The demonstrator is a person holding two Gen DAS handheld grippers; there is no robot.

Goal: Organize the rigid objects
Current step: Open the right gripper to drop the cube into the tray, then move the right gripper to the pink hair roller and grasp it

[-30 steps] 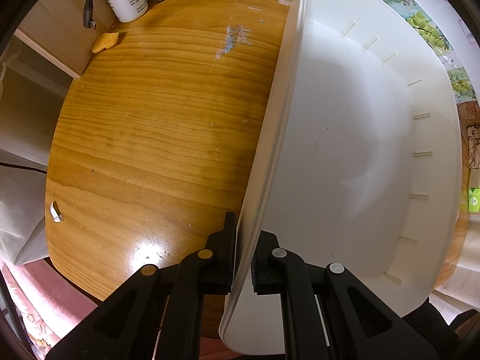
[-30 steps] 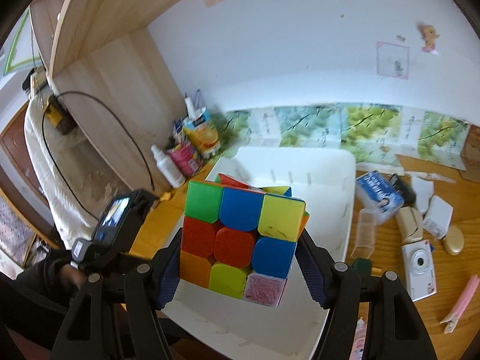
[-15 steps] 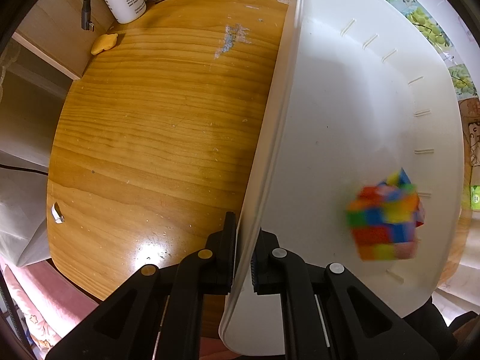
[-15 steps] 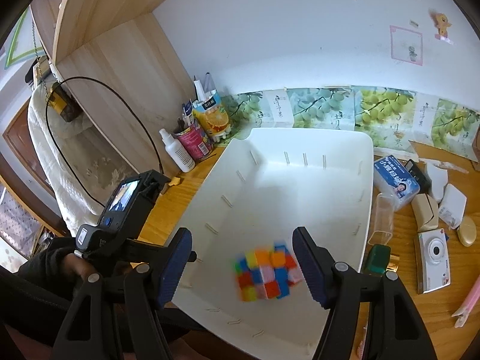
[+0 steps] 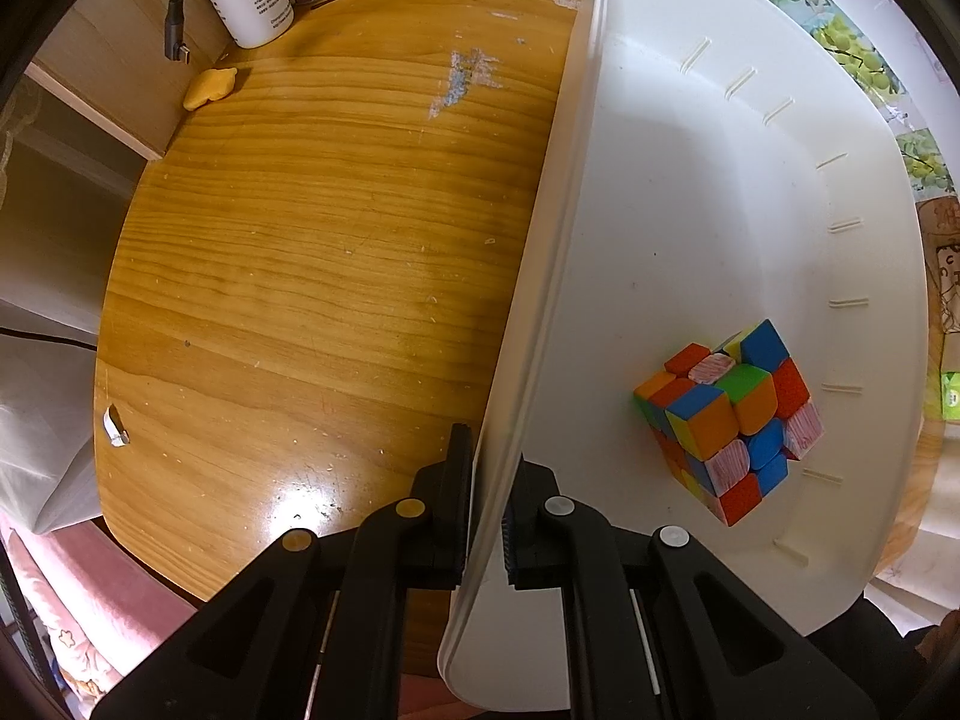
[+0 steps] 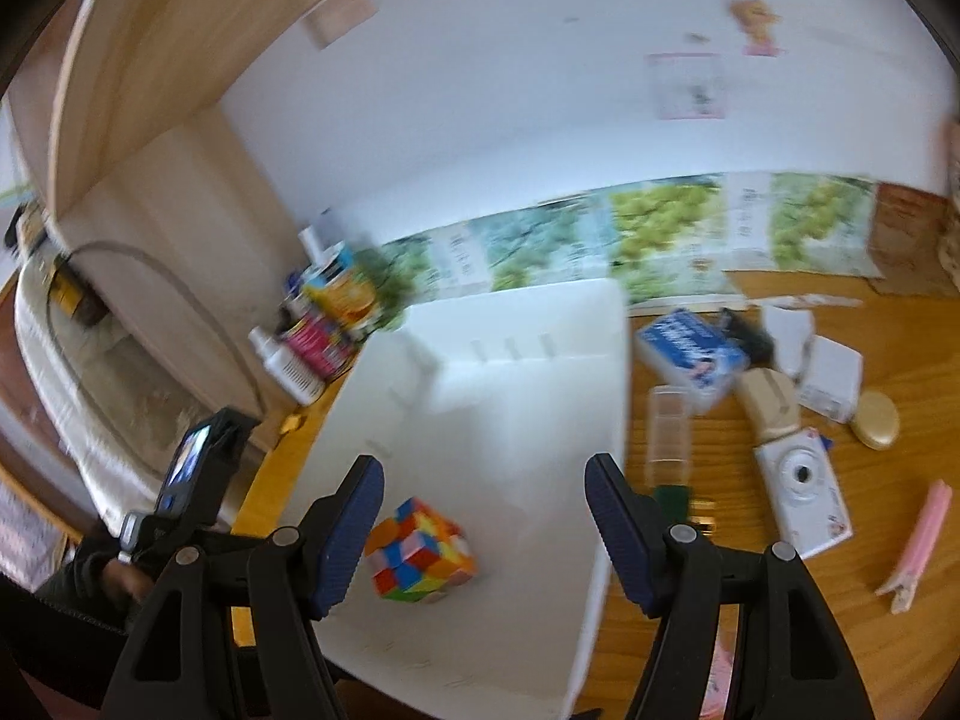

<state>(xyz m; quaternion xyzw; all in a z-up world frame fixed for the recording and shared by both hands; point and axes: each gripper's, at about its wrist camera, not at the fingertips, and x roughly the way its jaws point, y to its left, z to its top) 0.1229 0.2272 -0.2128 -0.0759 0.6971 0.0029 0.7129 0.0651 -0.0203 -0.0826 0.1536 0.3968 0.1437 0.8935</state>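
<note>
Our left gripper is pinched on the near wall of the white bin, 1 finger outside, 1 inside. The cube lies on the bin floor, at 3 o'clock from that grip, tilted on an edge, touching nothing else we can see. Our right gripper hangs spread and empty above the bin, with the cube below it near its left finger. The table stretches bare toward 10 o'clock.

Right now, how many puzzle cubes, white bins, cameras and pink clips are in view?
puzzle cube: 1, lying inside the bin
white bin: 1
camera: 1
pink clip: 1
Total: 4
</note>
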